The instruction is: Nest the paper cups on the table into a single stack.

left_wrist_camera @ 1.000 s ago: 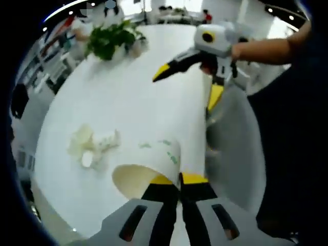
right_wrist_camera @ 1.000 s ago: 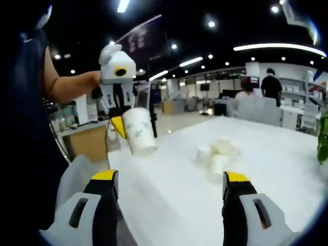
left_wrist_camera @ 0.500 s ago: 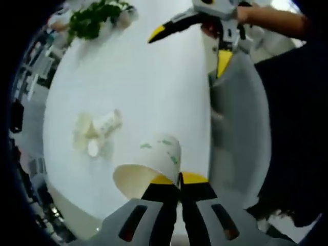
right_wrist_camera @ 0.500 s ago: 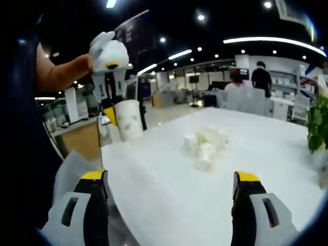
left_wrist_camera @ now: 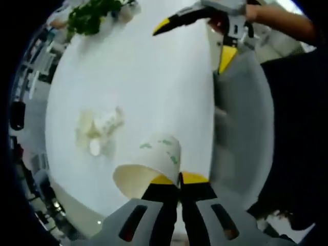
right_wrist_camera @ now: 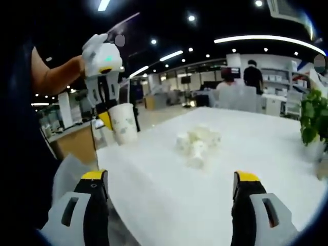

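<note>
**One cup held, the rest heaped on the table**

The left gripper pinches a paper cup by its rim, jaws closed tight, near the white table's edge. The right gripper stands wide apart, holding nothing. A loose heap of cups lies farther along the table, with a green plant at the far right.

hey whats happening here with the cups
A person is working with a handheld gripper in each hand at a white table. The left gripper has its jaws shut on the rim of a paper cup and holds it up by the near edge of the table. The right gripper is open, holding nothing and pointing towards a small heap of paper cups lying loose out on the table. A potted plant stands at the far end. No stack is visible yet.
</note>
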`<state>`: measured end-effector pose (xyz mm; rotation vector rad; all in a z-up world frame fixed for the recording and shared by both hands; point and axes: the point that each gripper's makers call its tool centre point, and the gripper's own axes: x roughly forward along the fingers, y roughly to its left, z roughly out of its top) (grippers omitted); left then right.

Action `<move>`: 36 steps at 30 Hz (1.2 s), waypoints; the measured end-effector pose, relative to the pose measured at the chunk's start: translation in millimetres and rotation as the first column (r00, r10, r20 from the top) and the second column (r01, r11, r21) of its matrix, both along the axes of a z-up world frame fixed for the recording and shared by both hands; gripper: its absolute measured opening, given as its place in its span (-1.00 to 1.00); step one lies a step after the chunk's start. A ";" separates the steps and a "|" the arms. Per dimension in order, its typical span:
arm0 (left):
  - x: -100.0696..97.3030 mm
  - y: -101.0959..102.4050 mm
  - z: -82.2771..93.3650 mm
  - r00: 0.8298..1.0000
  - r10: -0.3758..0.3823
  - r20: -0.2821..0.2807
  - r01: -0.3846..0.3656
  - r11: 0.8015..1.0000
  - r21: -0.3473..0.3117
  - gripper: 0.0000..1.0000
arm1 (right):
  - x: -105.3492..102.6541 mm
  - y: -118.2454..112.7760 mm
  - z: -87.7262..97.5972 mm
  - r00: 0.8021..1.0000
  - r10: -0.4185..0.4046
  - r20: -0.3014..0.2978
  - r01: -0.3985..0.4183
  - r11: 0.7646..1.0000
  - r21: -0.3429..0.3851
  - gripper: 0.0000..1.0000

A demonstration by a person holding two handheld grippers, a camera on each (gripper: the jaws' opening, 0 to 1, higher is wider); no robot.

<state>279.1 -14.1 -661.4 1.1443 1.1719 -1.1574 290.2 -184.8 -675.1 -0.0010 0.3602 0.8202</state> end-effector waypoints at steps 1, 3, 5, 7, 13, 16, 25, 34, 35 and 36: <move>-0.4 0.5 -2.0 1.000 0.001 0.000 -0.001 1.000 0.005 -1.00 | -0.1 -0.4 -0.3 1.000 -0.001 -0.002 0.001 1.000 0.000 1.00; -1.2 0.8 -5.5 1.000 -0.002 -0.001 0.002 1.000 0.009 -1.00 | -0.3 -1.2 -1.0 1.000 -0.003 -0.007 0.003 1.000 -0.002 1.00; -1.8 1.3 -9.9 1.000 -0.003 -0.004 0.003 1.000 0.013 -1.00 | -0.5 -2.1 -0.9 1.000 -0.005 -0.006 0.005 1.000 -0.001 1.00; -1.8 3.2 -13.8 1.000 -0.004 0.000 0.004 1.000 0.026 -1.00 | -0.3 -3.0 -0.3 1.000 -0.008 -0.002 0.008 1.000 -0.002 1.00; 3.9 4.1 -24.2 1.000 -0.008 0.028 0.007 0.999 0.041 -1.00 | -1.5 -3.9 -0.7 1.000 -0.020 0.002 0.020 1.000 -0.004 1.00; 5.3 6.5 -30.5 0.999 -0.021 0.036 0.019 0.998 0.059 -1.00 | -1.9 -4.7 -2.6 1.000 -0.024 -0.001 0.024 1.000 -0.008 1.00; 4.7 -0.6 -47.0 0.999 -0.010 0.038 0.007 0.997 0.071 -1.00 | -1.3 -6.6 -6.6 0.999 -0.042 -0.013 0.042 0.999 -0.007 1.00; -0.4 -11.2 -65.0 0.999 0.000 0.047 -0.004 0.995 0.098 -1.00 | -4.6 -6.2 -9.0 0.999 -0.042 -0.012 0.042 0.999 -0.016 1.00; -0.3 -10.9 -68.2 0.999 -0.002 0.051 -0.003 0.994 0.107 -1.00 | -4.8 -6.3 -9.1 0.999 -0.042 -0.012 0.041 0.999 -0.018 1.00; -0.5 -10.7 -70.5 0.999 -0.002 0.051 -0.004 0.994 0.112 -1.00 | -5.4 -6.6 -9.7 0.999 -0.040 -0.012 0.040 0.999 -0.019 1.00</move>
